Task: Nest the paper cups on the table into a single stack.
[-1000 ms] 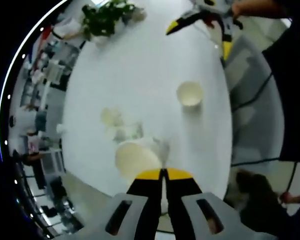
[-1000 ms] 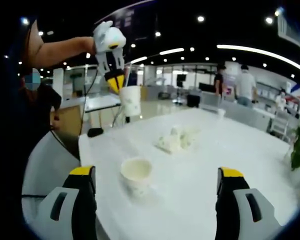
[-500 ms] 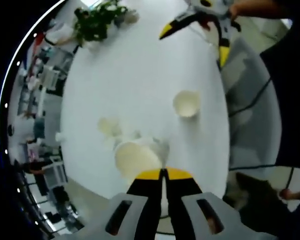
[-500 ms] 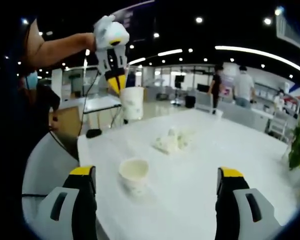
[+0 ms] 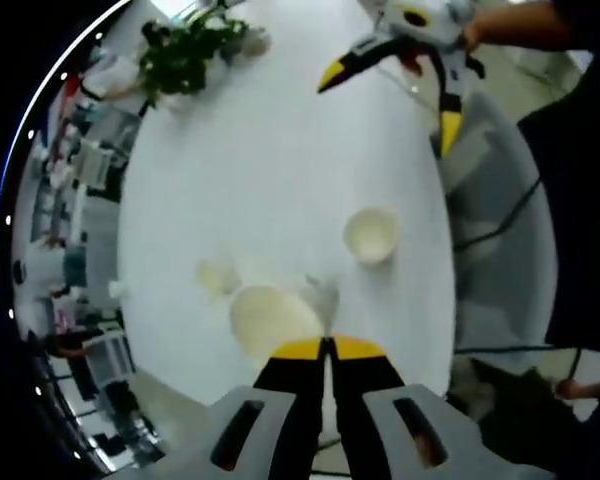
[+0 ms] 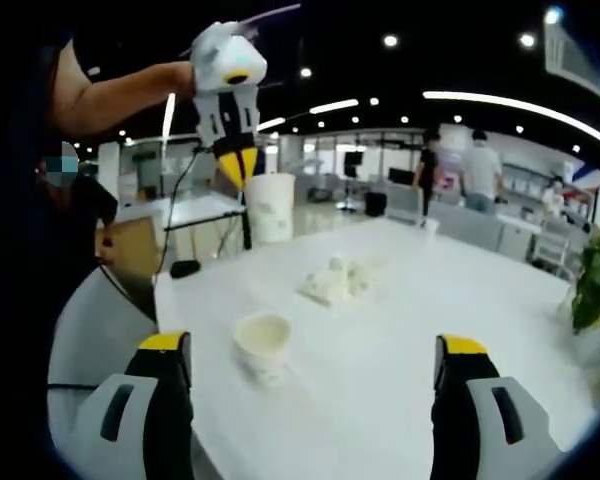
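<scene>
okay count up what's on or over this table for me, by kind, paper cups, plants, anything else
Paper cups: 2, one held by the left gripper (cup), one standing on the table.
Crumpled white clump: 1.
Potted plant: 1.
Total: 4.

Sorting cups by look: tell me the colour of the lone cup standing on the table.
Cream-white paper cup, clearest in right gripper view.

Big open-plan hall, dark ceiling [image 6: 400, 70] with round spot lights and long curved light strips [image 6: 520, 105]. Large white oval table [image 6: 400, 370], glossy top. Green leafy potted plant [image 5: 185, 50] at the table's far end. Grey chair [image 6: 90, 330] beside the near edge. Glass-fronted rooms [image 6: 380, 160] along the back wall, pale floor. Two people in light shirts [image 6: 465, 170] stand far back by desks.
</scene>
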Motion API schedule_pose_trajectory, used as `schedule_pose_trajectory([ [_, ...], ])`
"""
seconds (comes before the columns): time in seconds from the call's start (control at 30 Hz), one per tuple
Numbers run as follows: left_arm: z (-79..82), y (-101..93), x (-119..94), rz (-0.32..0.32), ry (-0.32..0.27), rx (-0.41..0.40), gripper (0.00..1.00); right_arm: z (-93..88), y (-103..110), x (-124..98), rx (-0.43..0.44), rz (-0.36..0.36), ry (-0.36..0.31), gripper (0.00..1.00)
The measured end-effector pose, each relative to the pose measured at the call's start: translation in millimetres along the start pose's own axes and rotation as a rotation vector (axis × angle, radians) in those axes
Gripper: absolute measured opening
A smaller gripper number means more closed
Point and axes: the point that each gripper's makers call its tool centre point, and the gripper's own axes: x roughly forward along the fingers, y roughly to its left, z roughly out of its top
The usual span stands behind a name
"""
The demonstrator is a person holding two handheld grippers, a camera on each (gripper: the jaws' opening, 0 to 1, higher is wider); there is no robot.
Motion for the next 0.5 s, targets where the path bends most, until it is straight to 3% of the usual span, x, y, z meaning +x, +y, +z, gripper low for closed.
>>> schedule_pose_trajectory([
  [0.5, 24.3, -14.3, 14.8, -0.049, 0.052, 0.032, 0.00, 1.4, -17.1, -14.1, -0.010, -0.035, -0.008, 1.00],
])
